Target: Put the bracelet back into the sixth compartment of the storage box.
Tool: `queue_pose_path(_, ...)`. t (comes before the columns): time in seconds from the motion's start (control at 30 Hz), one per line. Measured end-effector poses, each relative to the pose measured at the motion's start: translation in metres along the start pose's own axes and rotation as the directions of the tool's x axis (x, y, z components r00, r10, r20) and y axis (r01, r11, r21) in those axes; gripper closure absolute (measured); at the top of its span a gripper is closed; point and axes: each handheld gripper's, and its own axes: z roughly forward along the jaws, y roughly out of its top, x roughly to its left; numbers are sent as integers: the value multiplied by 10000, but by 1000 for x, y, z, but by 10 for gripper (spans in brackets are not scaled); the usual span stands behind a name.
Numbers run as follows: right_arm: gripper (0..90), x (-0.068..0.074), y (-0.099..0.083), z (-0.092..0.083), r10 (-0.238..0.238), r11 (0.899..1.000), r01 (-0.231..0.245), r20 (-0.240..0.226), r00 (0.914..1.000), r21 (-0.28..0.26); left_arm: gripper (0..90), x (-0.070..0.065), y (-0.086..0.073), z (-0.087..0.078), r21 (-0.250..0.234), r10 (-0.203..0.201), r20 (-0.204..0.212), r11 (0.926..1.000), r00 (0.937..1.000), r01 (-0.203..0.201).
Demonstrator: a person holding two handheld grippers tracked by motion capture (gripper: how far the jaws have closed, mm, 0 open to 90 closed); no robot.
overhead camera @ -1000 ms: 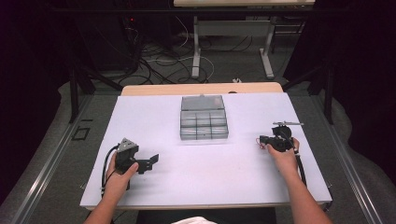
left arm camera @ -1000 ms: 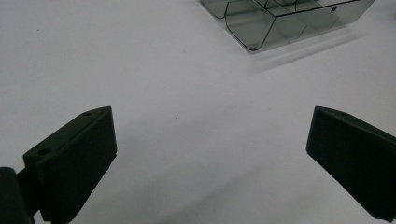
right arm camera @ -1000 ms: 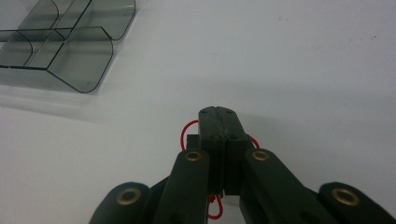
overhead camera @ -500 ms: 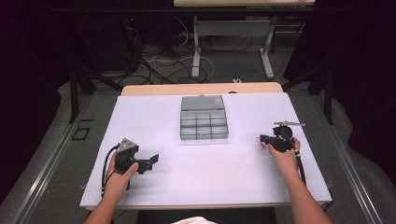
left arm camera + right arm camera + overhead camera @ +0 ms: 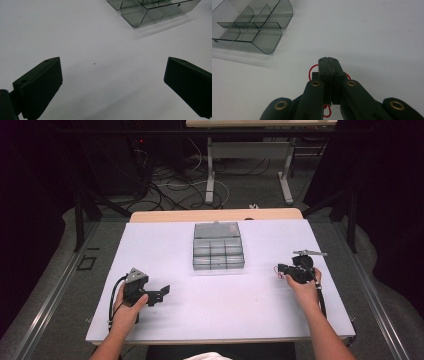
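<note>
A clear grey compartment box (image 5: 218,246) with its lid laid back stands in the middle of the white table (image 5: 165,245). My left gripper (image 5: 160,293) rests at the front left, pointing right; in the left gripper view its jaws stand wide open (image 5: 112,65) over bare table, with the box (image 5: 150,11) ahead at the upper right. My right gripper (image 5: 281,269) sits at the right, pointing left toward the box. In the right gripper view its jaws (image 5: 329,60) are pressed together on a small black part with red wire loops (image 5: 313,72). The box (image 5: 254,25) lies ahead at the upper left.
The person's hands and forearms come in from the front edge. A wooden strip (image 5: 215,215) borders the table's far edge. Beyond it on the floor are cables and the legs of another table (image 5: 210,170).
</note>
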Motion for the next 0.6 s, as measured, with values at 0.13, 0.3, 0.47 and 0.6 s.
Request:
queue_pose_path(0.13, 900, 2, 0, -2, 58, 10000, -58, -24, 10000, -40, 19, 0, 0, 0, 1, 6, -8, 10000, 10000, -6)
queue_pose_path(0.3, 900, 5, 1, -4, 5, 9999, -7, -123, 9999, -122, 20, 0, 0, 0, 9, 8, -2, 10000, 10000, -8)
queue_pose_path(0.47, 900, 8, 2, -6, -54, 9998, 51, -201, 9998, -173, 20, 0, 0, 0, 6, 6, -5, 10000, 10000, -6)
queue_pose_path(0.6, 900, 10, 2, -8, -73, 9997, 66, -292, 9995, -215, 20, 0, 0, -1, 112, 21, 75, 9999, 10000, -22)
